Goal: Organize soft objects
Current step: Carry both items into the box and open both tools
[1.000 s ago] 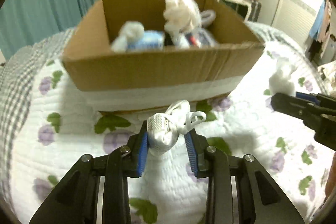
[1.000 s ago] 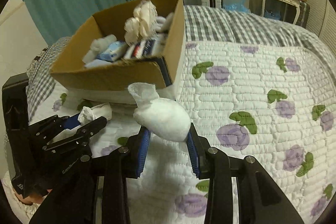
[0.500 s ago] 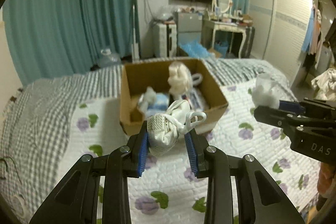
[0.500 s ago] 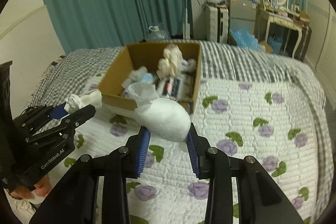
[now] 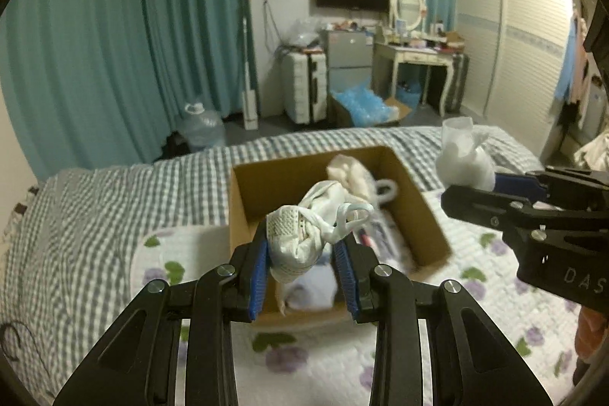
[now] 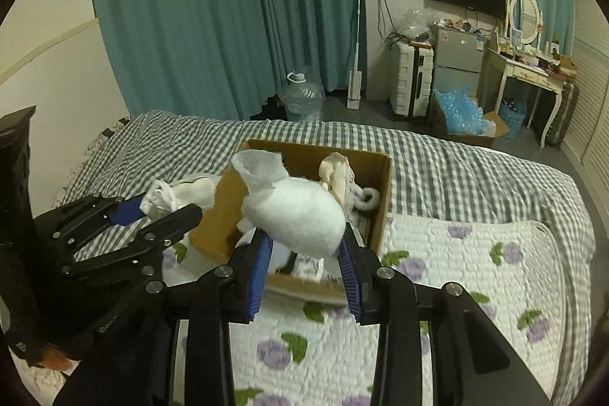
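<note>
my left hand-held gripper (image 5: 302, 263) is clamped on a crumpled white mesh sock with a knotted loop (image 5: 308, 234), held in the air above the open brown cardboard box (image 5: 426, 215) on the bed with the white quilt printed with purple flowers (image 6: 475, 276). my right hand-held gripper (image 6: 304, 263) grips a plump white fabric bundle (image 6: 297, 214), also over the box, which already holds a cream plush piece (image 6: 337, 174) and other soft items.
</note>
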Demonstrator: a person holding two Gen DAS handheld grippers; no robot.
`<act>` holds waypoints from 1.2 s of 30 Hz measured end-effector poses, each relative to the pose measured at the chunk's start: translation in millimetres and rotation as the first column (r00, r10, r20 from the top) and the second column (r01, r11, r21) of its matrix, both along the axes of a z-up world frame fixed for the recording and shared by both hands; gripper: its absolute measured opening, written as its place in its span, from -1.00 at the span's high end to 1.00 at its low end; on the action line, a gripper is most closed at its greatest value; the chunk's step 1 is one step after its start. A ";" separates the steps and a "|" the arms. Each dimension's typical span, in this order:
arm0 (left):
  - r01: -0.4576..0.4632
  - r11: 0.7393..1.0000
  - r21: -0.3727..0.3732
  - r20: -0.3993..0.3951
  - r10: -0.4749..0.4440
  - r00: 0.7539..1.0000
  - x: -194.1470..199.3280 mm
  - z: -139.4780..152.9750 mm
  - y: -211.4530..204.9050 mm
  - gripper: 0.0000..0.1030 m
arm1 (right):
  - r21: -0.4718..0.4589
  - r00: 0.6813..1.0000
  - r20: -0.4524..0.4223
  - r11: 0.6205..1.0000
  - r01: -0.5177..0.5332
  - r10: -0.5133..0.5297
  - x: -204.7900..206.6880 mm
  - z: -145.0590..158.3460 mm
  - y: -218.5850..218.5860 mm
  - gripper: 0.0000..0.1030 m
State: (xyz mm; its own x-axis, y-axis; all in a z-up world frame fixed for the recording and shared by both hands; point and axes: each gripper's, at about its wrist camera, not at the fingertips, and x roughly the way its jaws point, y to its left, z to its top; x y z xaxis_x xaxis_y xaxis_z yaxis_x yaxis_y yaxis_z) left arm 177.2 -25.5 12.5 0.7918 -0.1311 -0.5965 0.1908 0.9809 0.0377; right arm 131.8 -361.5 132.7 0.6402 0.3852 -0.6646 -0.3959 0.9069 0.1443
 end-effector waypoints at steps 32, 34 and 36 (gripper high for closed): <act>-0.048 0.999 -0.006 0.109 0.048 0.993 5.8 35.1 13.2 -0.50 | 0.049 0.997 0.022 0.996 0.079 -0.080 79.7 -15.7 -5.1 -0.73; -0.050 0.999 -0.011 0.147 0.052 0.988 -11.0 57.8 15.1 -0.67 | 0.057 0.994 0.064 0.995 0.088 -0.091 62.8 9.4 -11.3 -0.79; -0.056 0.998 -0.026 0.197 0.060 0.979 -32.9 85.9 18.8 -0.69 | 0.068 0.986 0.126 0.993 0.100 -0.108 39.8 39.8 -16.0 -0.87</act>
